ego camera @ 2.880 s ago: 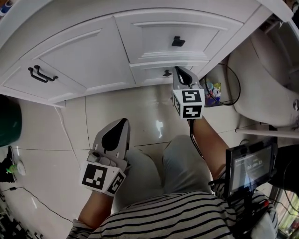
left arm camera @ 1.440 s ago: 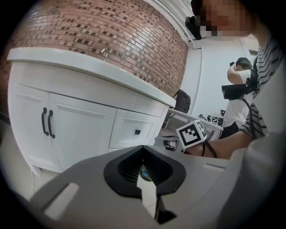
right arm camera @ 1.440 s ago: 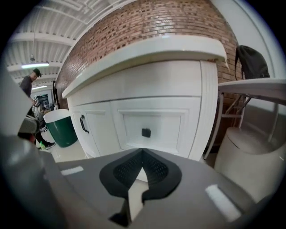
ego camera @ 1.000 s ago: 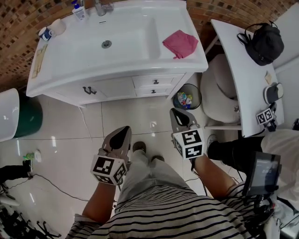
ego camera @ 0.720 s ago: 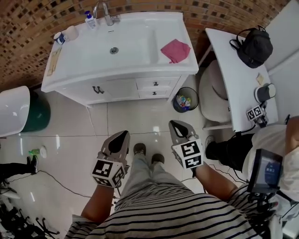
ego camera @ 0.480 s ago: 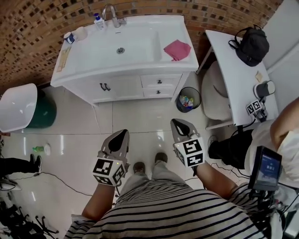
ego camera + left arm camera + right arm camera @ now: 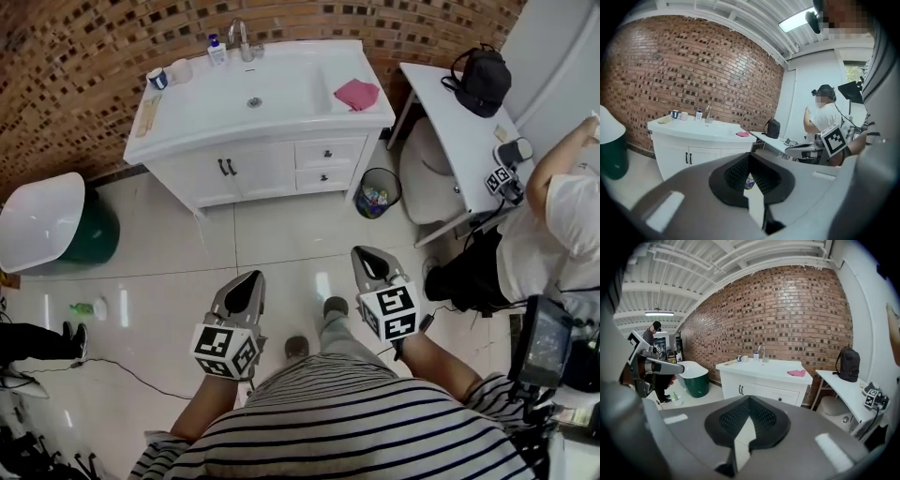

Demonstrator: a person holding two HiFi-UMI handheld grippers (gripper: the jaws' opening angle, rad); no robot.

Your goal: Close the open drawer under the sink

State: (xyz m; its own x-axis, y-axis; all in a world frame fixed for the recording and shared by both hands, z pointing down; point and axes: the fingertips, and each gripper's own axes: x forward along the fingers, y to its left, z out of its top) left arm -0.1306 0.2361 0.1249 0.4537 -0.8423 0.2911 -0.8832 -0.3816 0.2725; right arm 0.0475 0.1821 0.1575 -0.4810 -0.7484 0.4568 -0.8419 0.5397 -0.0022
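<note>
Under the sink (image 7: 272, 122), both drawers (image 7: 343, 153) sit flush. Rigid fronts, likely light-sliding: push beside the knob (image 7: 327, 153). Left gripper (image 7: 251, 278) and right gripper (image 7: 363, 254): jaws pressed together, empty.

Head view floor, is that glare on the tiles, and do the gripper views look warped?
Head view: yes, bright streaks of reflected light on the glossy floor tiles. Left gripper view: fisheye with dark corners, ceiling lamp blown out. Right gripper view: same bulge, the brick wall bows into a curve.
</note>
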